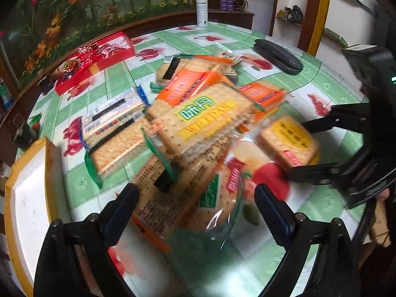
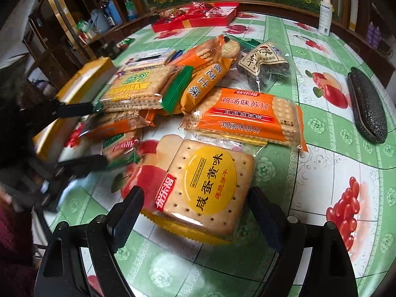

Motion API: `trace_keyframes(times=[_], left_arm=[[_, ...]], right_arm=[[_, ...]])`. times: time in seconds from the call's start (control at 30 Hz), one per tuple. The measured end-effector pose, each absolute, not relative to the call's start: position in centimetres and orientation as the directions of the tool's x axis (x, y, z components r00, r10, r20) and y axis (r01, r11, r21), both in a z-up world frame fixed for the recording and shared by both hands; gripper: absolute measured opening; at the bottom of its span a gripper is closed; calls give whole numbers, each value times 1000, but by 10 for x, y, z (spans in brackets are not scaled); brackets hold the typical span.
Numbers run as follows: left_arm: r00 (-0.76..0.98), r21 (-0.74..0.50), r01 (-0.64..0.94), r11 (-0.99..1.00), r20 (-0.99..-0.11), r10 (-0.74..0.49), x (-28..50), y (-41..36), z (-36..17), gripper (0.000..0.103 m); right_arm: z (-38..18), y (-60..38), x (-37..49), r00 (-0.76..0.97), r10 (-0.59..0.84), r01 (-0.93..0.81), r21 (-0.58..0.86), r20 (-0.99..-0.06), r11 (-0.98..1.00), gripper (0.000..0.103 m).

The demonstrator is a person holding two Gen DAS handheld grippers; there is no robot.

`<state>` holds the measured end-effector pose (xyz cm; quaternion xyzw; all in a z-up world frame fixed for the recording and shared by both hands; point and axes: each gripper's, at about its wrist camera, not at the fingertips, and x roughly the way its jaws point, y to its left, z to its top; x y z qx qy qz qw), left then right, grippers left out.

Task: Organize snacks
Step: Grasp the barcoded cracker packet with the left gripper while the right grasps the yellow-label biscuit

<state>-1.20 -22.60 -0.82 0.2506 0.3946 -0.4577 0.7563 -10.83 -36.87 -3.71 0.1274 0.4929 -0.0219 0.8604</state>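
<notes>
A heap of cracker packs lies on the fruit-print tablecloth [image 2: 321, 168]. My right gripper [image 2: 195, 212] is open, its fingers either side of a yellow-label cracker pack [image 2: 208, 188], not closed on it. The same pack [image 1: 289, 141] and right gripper [image 1: 307, 148] show in the left wrist view. My left gripper [image 1: 195, 203] is open, straddling the near end of an orange-edged pack [image 1: 178, 198]. A green-label WEIDAN pack [image 1: 200, 121] tops the heap. An orange soda-cracker pack [image 2: 247, 116] and a dark dried-fruit bag [image 2: 264, 66] lie behind.
A yellow-edged white box [image 1: 27, 193] sits at the table's left edge. A red gift box [image 1: 94, 57] of snacks stands at the back. A black case [image 2: 368, 104] lies to the right, and a white spray bottle [image 1: 202, 10] stands at the far edge.
</notes>
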Motion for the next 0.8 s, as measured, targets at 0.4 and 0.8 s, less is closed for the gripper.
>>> trace_keyframes(times=[0.4, 0.8], left_arm=[[419, 113, 817, 566, -790, -447, -11, -231, -15, 64], [355, -2, 812, 584, -792, -496, -27, -210, -4, 53]], right_arm=[[-41, -359, -111, 497, -92, 229, 28, -863, 973, 77], [-31, -358, -134, 503, -35, 211, 83, -863, 974, 74]])
